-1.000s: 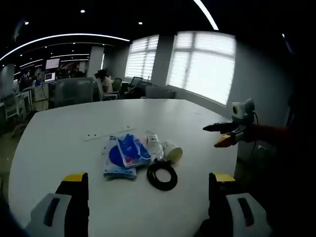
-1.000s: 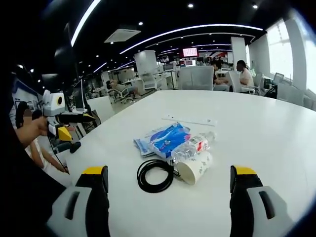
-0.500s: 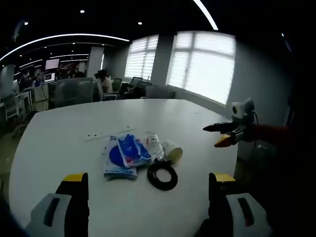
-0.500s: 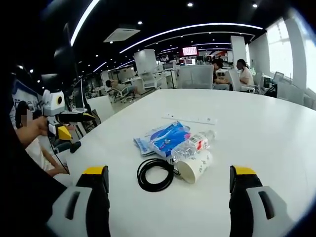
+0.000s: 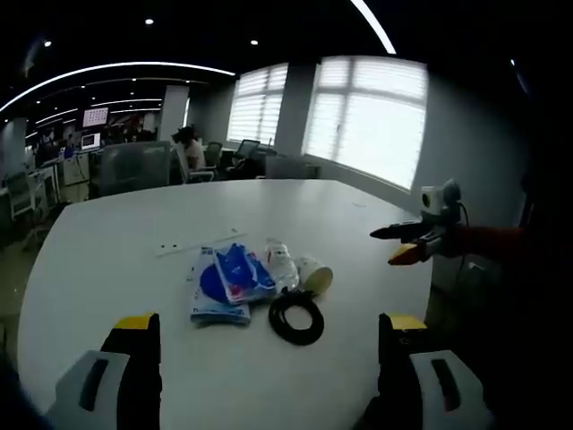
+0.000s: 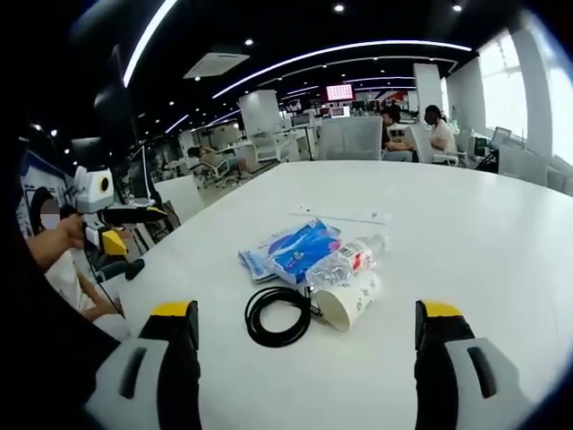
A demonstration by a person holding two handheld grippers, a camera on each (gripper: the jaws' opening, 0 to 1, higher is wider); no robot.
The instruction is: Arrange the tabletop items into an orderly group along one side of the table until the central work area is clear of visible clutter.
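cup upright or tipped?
Tipped. The cup lies on its side on the table, open mouth facing the camera, beside the bottle and the cable coil.

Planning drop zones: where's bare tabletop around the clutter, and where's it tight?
Bare: the wide white table beyond the long white strip, and the stretch to the right of the paper cup in the right gripper view. Also the near band between the black cable coil and both open grippers. Tight: blue packet, water bottle, cup and coil lie bunched together.

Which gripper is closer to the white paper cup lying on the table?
Right, it seems: the right gripper hovers on the white paper cup's side; the left gripper hovers farther, beyond the blue packet.
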